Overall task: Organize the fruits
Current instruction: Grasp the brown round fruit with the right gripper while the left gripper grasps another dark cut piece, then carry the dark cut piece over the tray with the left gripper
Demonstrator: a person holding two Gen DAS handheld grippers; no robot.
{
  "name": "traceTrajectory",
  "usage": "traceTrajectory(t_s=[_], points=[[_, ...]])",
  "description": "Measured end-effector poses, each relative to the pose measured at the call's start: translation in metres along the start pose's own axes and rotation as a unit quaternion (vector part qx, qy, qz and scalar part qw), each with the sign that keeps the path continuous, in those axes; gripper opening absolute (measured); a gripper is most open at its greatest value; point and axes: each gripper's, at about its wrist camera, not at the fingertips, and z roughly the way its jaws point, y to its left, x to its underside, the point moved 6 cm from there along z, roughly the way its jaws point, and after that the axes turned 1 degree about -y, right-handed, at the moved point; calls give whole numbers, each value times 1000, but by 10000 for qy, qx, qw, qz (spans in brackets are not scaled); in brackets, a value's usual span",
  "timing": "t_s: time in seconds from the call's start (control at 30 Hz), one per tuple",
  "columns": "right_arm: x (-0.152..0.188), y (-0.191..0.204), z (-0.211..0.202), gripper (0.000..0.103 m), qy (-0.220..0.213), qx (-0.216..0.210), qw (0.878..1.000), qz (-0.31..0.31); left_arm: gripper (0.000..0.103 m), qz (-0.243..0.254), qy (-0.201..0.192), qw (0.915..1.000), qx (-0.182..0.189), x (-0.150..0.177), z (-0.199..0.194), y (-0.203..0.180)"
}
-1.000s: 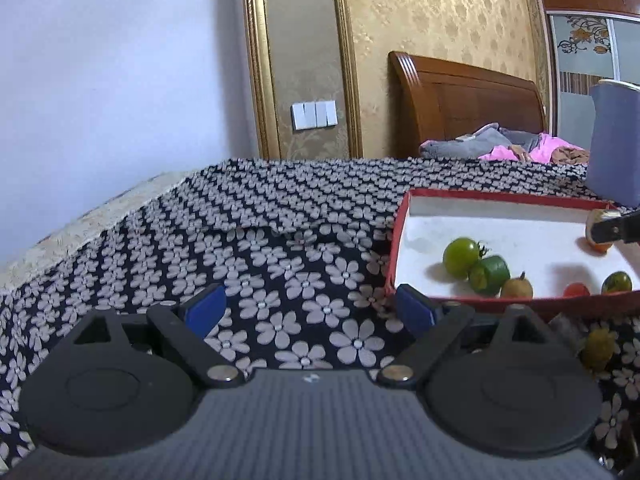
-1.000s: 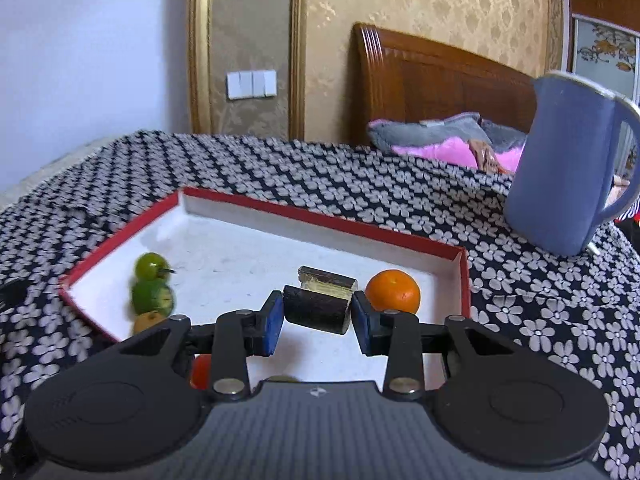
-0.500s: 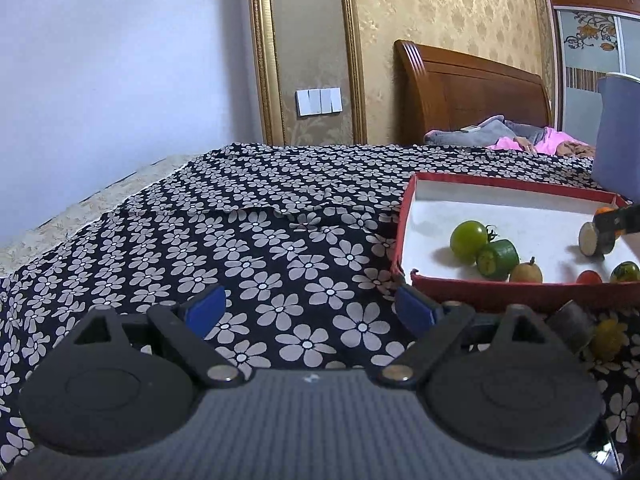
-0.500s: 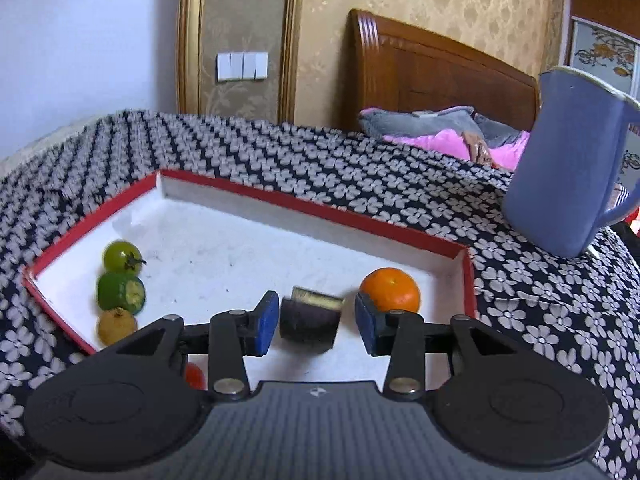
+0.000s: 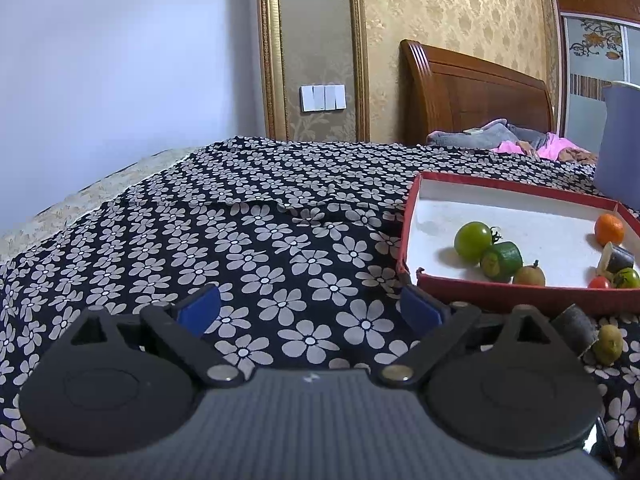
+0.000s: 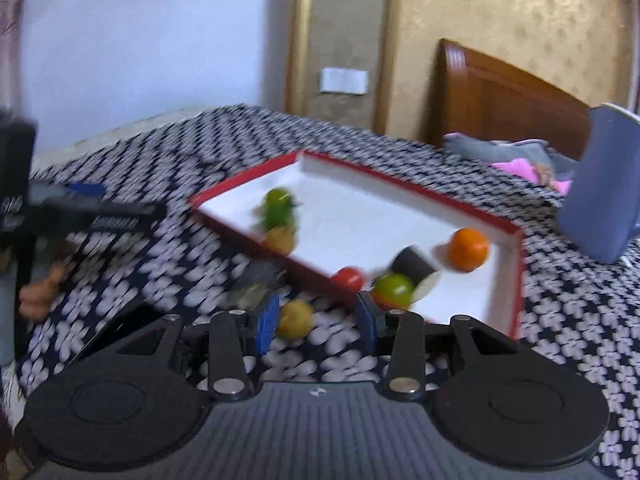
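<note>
The right view is smeared with motion blur, and the blue jug [image 6: 600,188] is cut off at the edge. The right gripper [image 6: 316,322] has pulled back, jaws spread and empty. The dark cylinder [image 6: 416,270] it held now lies in the red tray [image 6: 400,178] beside the orange [image 6: 468,250]. A yellow fruit [image 6: 295,319] sits on the cloth between its fingers. The left gripper [image 5: 310,306] hangs open.
</note>
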Motion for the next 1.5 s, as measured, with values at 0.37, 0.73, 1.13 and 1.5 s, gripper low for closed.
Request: traceTrajectory(t_s=[0.37,0.73,1.13,1.5], points=[[7,4,31,33,263,-152,9995,5,98,-110,78,9999,49,1,2,3],[10,-3,32,24,247,-44,9993,260,99,-86,149,9998,54,3,4,2],[27,-26,-49,24,-611,151,9923,1071,98,1471,-333,9725,1775,-18,-44,-72],[40,-31,-67,25,-745,94,9891,1268,84,2264,-37,9407,2527,-7,-26,-123]])
